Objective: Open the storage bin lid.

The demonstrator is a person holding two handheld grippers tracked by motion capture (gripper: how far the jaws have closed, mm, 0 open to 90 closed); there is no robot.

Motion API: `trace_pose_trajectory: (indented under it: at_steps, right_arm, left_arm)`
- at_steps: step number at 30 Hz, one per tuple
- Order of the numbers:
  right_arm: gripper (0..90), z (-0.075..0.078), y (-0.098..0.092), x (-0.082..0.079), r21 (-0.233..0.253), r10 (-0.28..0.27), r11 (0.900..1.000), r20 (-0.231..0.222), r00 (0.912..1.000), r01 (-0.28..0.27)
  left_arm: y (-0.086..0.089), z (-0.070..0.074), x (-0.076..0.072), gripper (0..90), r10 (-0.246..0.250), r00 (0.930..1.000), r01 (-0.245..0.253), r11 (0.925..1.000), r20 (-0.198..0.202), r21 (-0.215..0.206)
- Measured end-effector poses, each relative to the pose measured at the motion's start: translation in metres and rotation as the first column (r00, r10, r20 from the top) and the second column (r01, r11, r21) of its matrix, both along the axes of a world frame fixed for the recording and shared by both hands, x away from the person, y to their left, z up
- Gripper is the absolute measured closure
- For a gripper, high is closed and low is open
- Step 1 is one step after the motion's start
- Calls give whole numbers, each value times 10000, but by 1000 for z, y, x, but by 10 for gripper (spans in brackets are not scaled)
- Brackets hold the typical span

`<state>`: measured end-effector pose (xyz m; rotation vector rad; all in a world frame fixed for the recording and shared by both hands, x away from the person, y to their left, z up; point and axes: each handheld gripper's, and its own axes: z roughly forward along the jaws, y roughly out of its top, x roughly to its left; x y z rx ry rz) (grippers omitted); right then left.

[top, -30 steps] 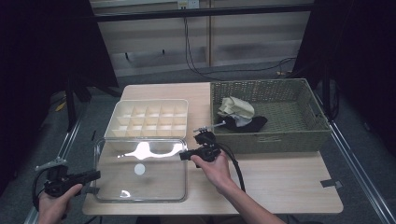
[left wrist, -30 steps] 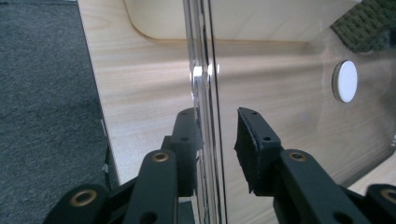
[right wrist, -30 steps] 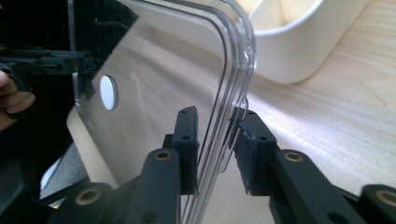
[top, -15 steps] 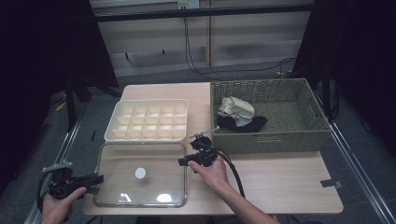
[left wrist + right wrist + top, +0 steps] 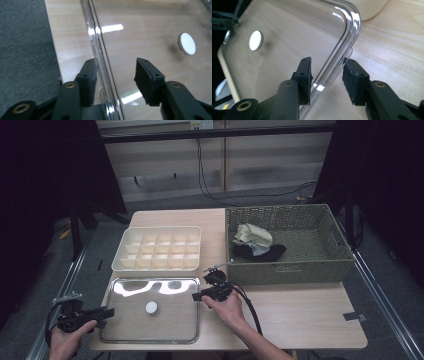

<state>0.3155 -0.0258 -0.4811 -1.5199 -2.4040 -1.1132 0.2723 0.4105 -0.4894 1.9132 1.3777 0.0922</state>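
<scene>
The left gripper (image 5: 102,312) and right gripper (image 5: 200,296) flank the clear lid (image 5: 150,290), now lowered flat on the bench (image 5: 300,315), so it seems set down. In the left gripper view, open jaws straddle its rim (image 5: 100,50). The right gripper view shows the same, jaws parted.

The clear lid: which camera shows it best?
The high view: the whole clear lid lies flat on the table with its white knob. The left gripper view gives one rim between open jaws; the right gripper view gives a rounded corner between open jaws.
</scene>
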Motion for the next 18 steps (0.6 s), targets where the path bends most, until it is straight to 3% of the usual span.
trace_pose_trajectory:
  at_steps: [1, 3, 18]
  right_arm:
    - [599, -2, 1, 0, -183, 44, 9998, 36, 10000, -43]
    - [601, -4, 0, 0, -96, 30, 9999, -75, 10000, -30]
    - [581, -9, 2, 2, -284, 187, 9994, -59, 9998, -189]
  left_arm:
    - [0, -1, 0, 501, -7, 10000, 6, 10000, -24, -32]
    - [2, -4, 1, 503, 83, 10000, -84, 9995, -21, -312]
    - [0, -4, 3, 454, 87, 10000, -87, 9997, 0, -211]
